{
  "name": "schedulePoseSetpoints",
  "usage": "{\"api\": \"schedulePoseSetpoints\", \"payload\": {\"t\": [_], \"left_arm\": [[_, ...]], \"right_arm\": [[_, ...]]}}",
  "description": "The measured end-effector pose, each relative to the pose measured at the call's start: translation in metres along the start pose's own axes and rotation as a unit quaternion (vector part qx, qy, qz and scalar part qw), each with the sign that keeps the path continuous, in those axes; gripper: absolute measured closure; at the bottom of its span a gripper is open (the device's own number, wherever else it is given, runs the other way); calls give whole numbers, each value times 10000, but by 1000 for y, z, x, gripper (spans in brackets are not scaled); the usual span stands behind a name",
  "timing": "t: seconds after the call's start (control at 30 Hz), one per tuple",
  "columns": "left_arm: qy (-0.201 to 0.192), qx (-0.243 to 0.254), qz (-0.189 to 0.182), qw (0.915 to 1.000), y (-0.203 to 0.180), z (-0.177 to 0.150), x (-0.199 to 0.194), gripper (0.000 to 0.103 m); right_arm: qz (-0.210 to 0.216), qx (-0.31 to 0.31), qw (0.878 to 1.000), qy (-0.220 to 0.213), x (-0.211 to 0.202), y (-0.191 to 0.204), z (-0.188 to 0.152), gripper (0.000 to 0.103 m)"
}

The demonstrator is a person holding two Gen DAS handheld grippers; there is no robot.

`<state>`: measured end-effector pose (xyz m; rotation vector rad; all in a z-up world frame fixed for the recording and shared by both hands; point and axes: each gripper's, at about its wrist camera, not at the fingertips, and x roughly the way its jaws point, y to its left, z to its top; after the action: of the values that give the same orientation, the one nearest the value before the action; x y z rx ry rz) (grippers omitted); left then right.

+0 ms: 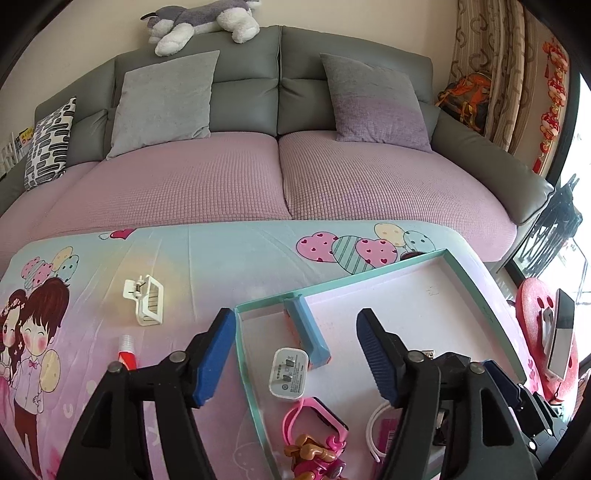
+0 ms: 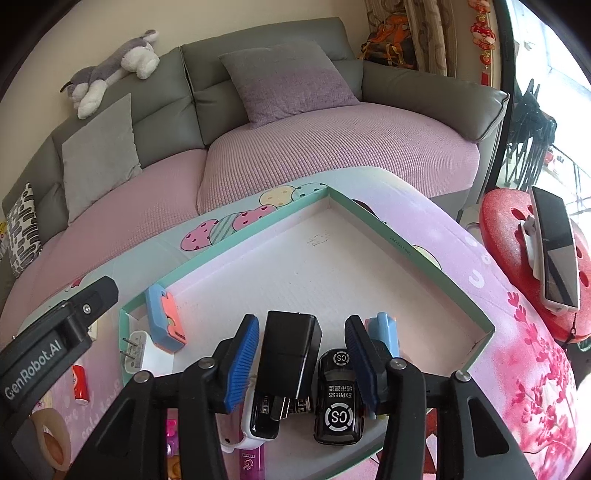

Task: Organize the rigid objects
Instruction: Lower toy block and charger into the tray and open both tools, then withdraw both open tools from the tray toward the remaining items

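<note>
Black charger [image 2: 290,354] lies in the teal-rimmed tray [image 2: 424,254] beside a toy car [image 2: 338,398]; right gripper [image 2: 301,365] spread around it, seemingly not touching; left gripper [image 1: 295,356] spread above a white charger [image 1: 290,373].

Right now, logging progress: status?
Both grippers open, left, right. Black charger between right fingers, ungripped. White clip outside tray. Nothing blocking.

Plush husky [image 1: 201,20] atop grey sofa [image 1: 280,74]; phone, seemingly, [image 2: 554,251] on red stool [image 2: 509,236]
</note>
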<state>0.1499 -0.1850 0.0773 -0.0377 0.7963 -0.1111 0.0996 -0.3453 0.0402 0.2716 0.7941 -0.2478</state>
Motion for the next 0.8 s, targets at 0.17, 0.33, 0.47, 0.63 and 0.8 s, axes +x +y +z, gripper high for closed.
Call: {"api": "schedulePoseSetpoints", "payload": {"t": [0.17, 0.33, 0.47, 0.63, 0.8], "left_arm": [[-58, -197, 302, 9993, 18, 3, -5, 14], [159, -513, 626, 9966, 41, 2, 2, 14], [291, -793, 771, 9934, 58, -2, 8, 14], [377, -1019, 895, 9900, 73, -5, 13, 14], [491, -1189, 884, 9877, 81, -10, 21, 0]], "right_arm": [[-37, -52, 9999, -93, -4, 3, 1, 36], [-108, -84, 9999, -19, -1, 5, 1, 21], [-131, -84, 9998, 88, 4, 5, 0, 14], [-180, -79, 9998, 89, 4, 5, -1, 0], [-220, -61, 9997, 128, 6, 5, -2, 0]]}}
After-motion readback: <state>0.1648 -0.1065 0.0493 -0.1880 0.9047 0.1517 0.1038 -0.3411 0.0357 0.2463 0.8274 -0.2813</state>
